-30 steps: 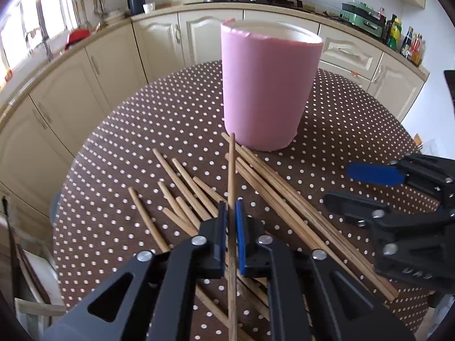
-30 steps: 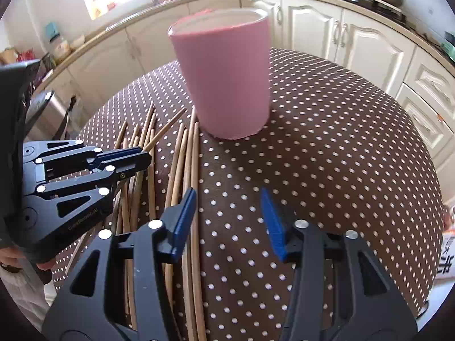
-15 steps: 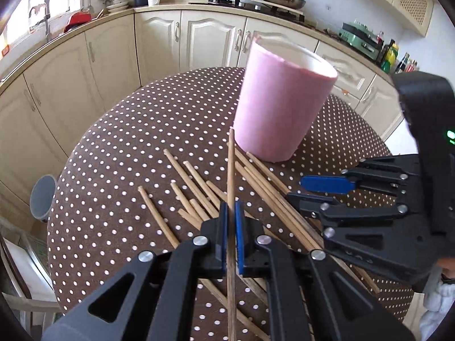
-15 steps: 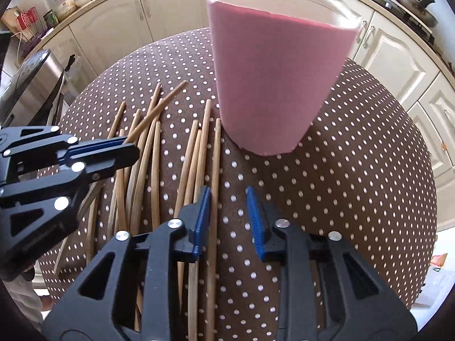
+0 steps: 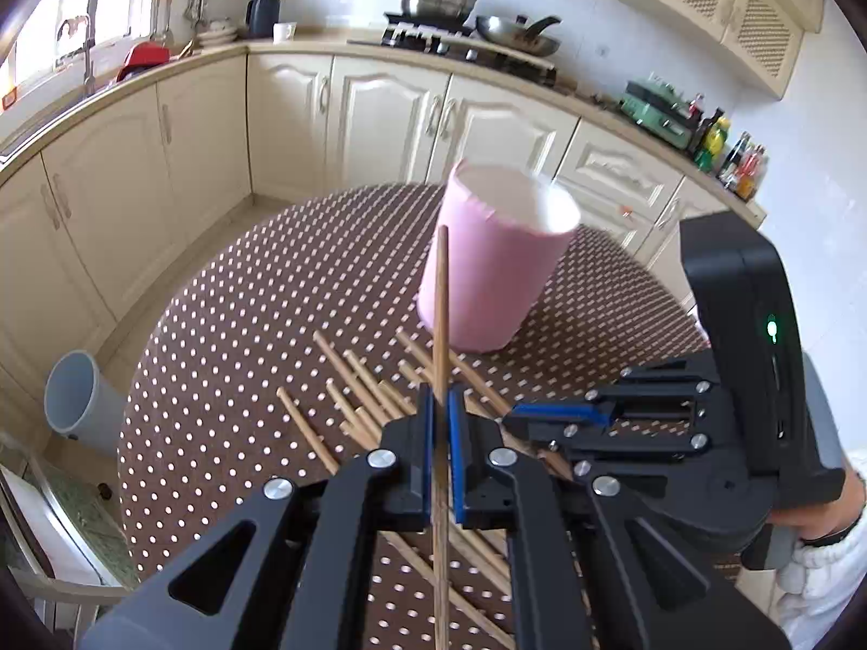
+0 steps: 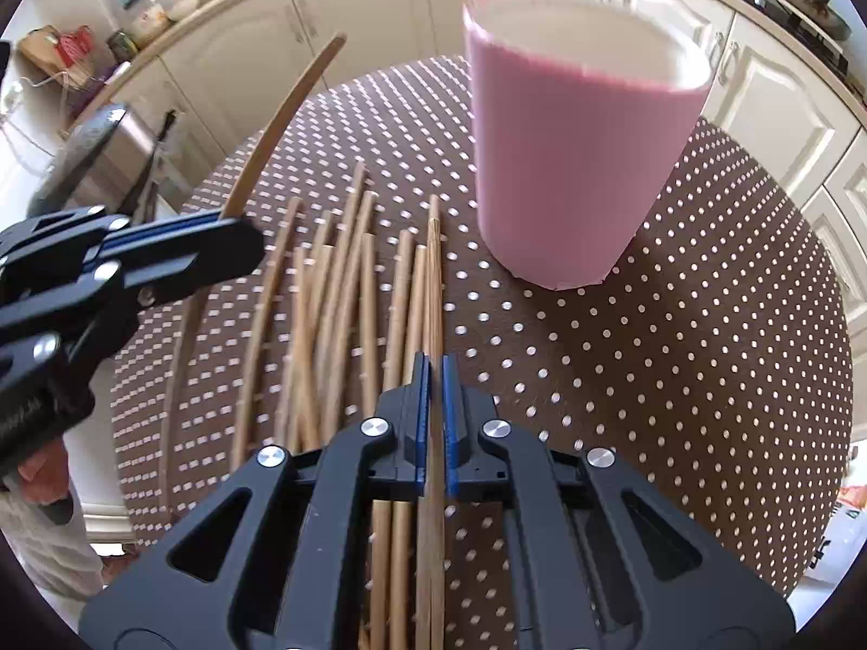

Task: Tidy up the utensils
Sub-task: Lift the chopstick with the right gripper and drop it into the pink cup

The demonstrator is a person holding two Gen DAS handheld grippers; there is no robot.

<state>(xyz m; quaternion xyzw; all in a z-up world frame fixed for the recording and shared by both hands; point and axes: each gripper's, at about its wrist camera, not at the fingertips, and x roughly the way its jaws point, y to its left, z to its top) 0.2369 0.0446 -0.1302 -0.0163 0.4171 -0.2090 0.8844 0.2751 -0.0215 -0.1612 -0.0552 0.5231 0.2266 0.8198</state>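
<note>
The left gripper (image 5: 443,422) is clamped on one chopstick (image 5: 442,314), its long axis running straight ahead between the pads, tip aimed at the pink cup (image 5: 490,265) standing beyond. The right gripper (image 6: 437,395) pinches another chopstick (image 6: 433,281), also pointing forward, low over the loose chopsticks (image 6: 325,292) fanned out to its left on the polka-dot table (image 6: 677,336). No readable writing.

No text, label, brand, number or sign can be read in either view; faint embossed marks on the left gripper (image 6: 238,241) body are too blurred to be made out.
</note>
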